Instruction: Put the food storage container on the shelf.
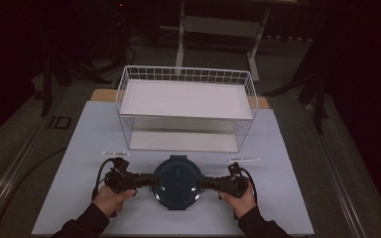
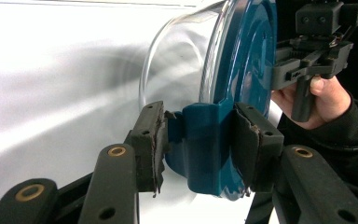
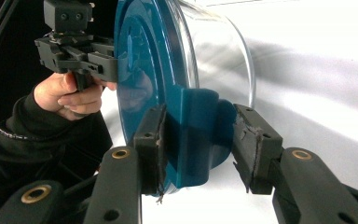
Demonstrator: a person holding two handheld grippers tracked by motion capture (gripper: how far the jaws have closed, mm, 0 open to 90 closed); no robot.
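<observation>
From above, the left gripper (image 1: 146,181) and right gripper (image 1: 206,183) meet a round glass container with a teal lid (image 1: 177,180) from opposite sides, near the table's (image 1: 79,148) front edge, before the white wire basket (image 1: 186,106); two-sided, I'd guess, to lift it level or work the latches. The left gripper view adds detail: the left gripper (image 2: 200,147) is clamped on a lid clip (image 2: 205,140), both pads pressing. In the right gripper view, the right gripper (image 3: 199,142) straddles the opposite clip (image 3: 193,135); one pad touches, the other stands clear, so no grip there yet.
</observation>
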